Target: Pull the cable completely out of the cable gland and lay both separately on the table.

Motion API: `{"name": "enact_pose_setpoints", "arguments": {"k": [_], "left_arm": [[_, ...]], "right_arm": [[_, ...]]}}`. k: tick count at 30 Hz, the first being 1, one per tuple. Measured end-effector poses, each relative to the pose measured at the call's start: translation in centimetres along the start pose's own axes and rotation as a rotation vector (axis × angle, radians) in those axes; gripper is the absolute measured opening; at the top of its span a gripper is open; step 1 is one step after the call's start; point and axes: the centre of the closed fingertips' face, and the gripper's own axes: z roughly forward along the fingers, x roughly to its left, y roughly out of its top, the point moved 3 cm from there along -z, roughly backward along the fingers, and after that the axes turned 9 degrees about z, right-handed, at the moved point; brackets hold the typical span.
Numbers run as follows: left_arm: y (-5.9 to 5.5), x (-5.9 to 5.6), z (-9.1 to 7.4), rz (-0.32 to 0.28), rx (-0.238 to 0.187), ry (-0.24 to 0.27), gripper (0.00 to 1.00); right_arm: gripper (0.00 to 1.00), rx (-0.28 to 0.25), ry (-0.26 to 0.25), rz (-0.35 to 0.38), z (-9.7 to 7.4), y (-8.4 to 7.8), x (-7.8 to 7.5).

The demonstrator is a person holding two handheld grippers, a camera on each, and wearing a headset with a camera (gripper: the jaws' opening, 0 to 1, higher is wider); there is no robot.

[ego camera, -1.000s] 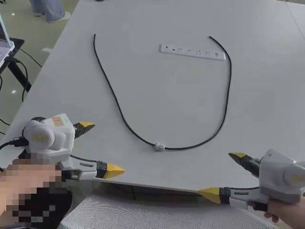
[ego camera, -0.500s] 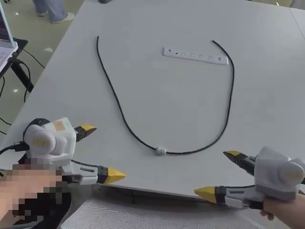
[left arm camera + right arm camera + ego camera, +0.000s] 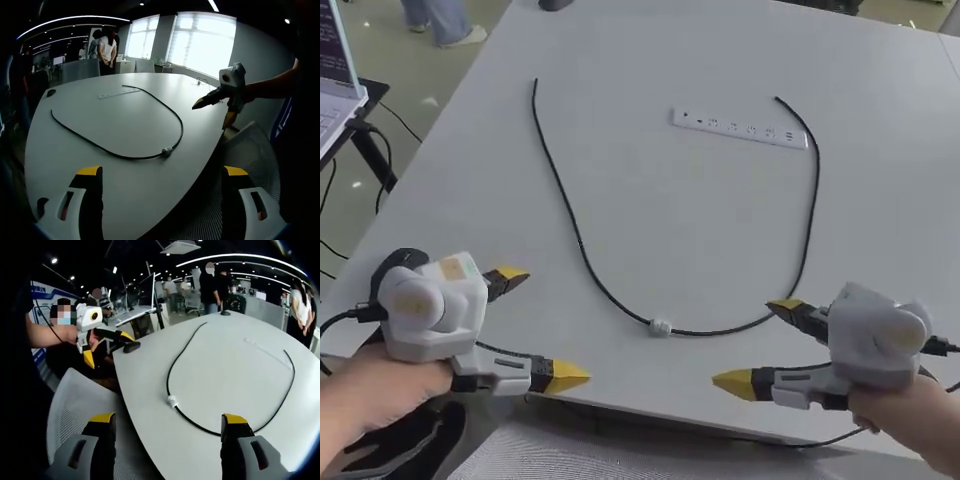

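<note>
Black cable [image 3: 578,240] curves across the white table [image 3: 700,200], threaded through the white cable gland [image 3: 660,327]. Left gripper [image 3: 552,323] and right gripper [image 3: 743,343] hover near it, jaws spread, empty.

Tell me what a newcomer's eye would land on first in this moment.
A long black cable lies in a wide U on the white table, a small white cable gland on it at the bottom of the curve. The left hand-held gripper and right hand-held gripper hover open, yellow-tipped, at the near edge either side of it; a white power strip lies farther back.
</note>
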Motion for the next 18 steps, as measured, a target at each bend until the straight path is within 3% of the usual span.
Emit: {"name": "enact_pose_setpoints", "arguments": {"k": [7,18], "left_arm": [[-0.5,0.0,0.1,0.002,0.016,-0.004,0.99],[-0.6,0.0,0.4,0.005,0.016,-0.008,0.97]], "right_arm": [[0.78,0.078,0.016,-0.045,2.0,0.0,-0.4],[0.69,0.123,0.047,-0.046,4.3,0.7,-1.3]]}}
